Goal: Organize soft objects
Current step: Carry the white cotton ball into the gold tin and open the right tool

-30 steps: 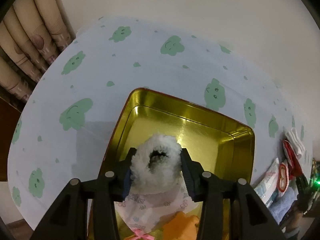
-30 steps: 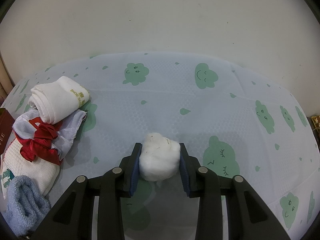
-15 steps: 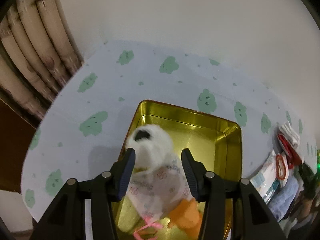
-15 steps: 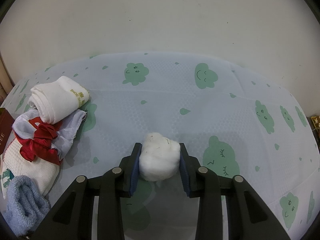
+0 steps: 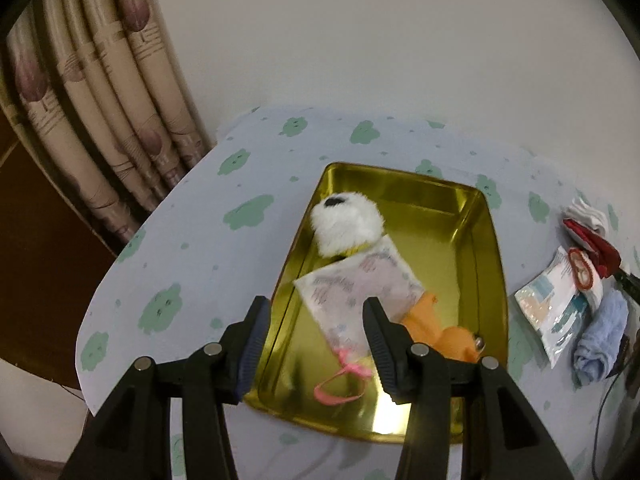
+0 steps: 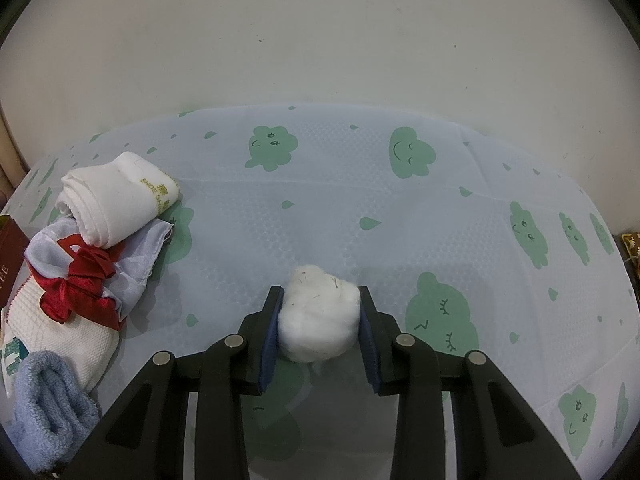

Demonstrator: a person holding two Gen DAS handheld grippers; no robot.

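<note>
We begin with the tabletop point(image 5: 168, 264), covered in a pale cloth printed with green clouds, and on it the gold tin point(image 5: 492, 280), which lies ahead of and partly between the jaws of the left gripper point(image 5: 316, 336).

What has changed is on that side. A second ago the left jaws were closed on the white fluffy toy point(image 5: 346, 228), held low inside the tin. Now the jaws stand apart with nothing pressed between them, and the toy rests in the tin's far left corner, well ahead of the jaws, beside the patterned pouch point(image 5: 356, 288) and the orange piece point(image 5: 436, 332), with a pink ribbon point(image 5: 340, 380) nearer the jaws. The whole tin now shows where before only its inside did, so we judge that the gripper has pulled back and up. That item is delivered, and the left hand looks free for the next one.

The right gripper point(image 6: 320, 320) has not changed: its jaws stay narrow, pressing both sides of the cotton ball point(image 6: 318, 320), held just above the tabletop. Left of those jaws wait the rolled white towel point(image 6: 116, 200), the red-ribboned bag point(image 6: 92, 276) and the blue cloth point(image 6: 44, 400).

We judge the cotton ball is next to go into the tin, with the pile at the left to follow.
</note>
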